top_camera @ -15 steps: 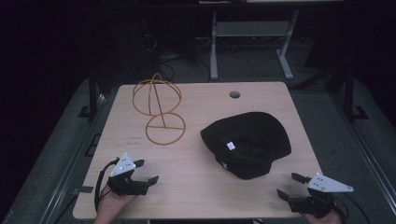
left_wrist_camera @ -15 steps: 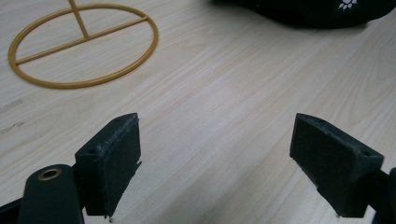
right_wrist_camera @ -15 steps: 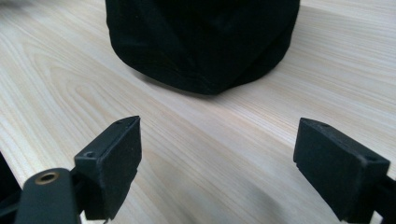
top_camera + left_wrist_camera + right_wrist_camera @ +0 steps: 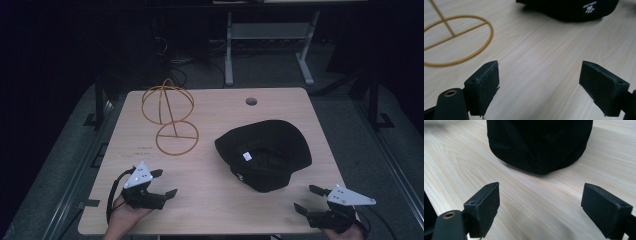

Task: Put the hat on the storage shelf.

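- A black hat (image 4: 264, 154) lies upside down on the right half of the wooden table (image 4: 215, 210), its opening facing up and a small white label showing inside.
- A gold wire hat stand (image 4: 170, 115) stands on the far left part of the table, its round base ring just left of the hat and apart from it.
- The left gripper (image 4: 164, 182) sits low over the near left corner, held in a hand (image 4: 122, 215); its jaws are spread wide with only bare wood between them.
- In the left gripper view, the stand's base ring (image 4: 456, 41) lies ahead to the left and the hat's edge (image 4: 574, 8) ahead to the right.
- The right gripper (image 4: 307, 197) hovers at the near right edge, jaws wide and holding nothing.
- In the right gripper view, the hat (image 4: 539, 145) sits just ahead of the jaws, untouched.
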Tool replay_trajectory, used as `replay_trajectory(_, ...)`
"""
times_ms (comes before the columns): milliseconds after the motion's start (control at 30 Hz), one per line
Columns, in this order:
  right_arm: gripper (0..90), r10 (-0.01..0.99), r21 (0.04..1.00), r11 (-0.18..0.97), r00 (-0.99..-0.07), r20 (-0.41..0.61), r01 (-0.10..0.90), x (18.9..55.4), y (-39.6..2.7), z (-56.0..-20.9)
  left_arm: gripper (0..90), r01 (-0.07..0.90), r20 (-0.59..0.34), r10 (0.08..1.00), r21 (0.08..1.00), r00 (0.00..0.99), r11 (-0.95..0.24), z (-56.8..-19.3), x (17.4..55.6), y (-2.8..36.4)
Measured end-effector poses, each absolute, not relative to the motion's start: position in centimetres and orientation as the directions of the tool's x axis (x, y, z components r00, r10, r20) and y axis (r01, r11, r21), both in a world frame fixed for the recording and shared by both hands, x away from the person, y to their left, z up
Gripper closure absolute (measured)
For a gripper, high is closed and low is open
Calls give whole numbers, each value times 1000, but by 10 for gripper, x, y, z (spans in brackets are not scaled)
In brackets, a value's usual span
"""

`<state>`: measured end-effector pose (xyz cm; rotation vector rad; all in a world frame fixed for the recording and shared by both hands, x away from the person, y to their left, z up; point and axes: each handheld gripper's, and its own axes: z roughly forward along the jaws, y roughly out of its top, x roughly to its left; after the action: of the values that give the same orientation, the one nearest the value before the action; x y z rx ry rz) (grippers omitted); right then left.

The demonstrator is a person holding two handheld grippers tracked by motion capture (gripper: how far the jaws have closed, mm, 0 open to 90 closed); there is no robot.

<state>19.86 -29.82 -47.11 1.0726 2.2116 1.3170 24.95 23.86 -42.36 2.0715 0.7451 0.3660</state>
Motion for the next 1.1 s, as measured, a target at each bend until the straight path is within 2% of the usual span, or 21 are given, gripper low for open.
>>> replay_trajectory(667,146,751,869,259,-654,94,422,197,-302,-470,159,256,58,495,800,867,-542,-374,270,176)
replay_trajectory(1100,144,755,876,243,-649,100,417,197,-305,-469,158,213,67,424,787,903,-579,-368,277,137)
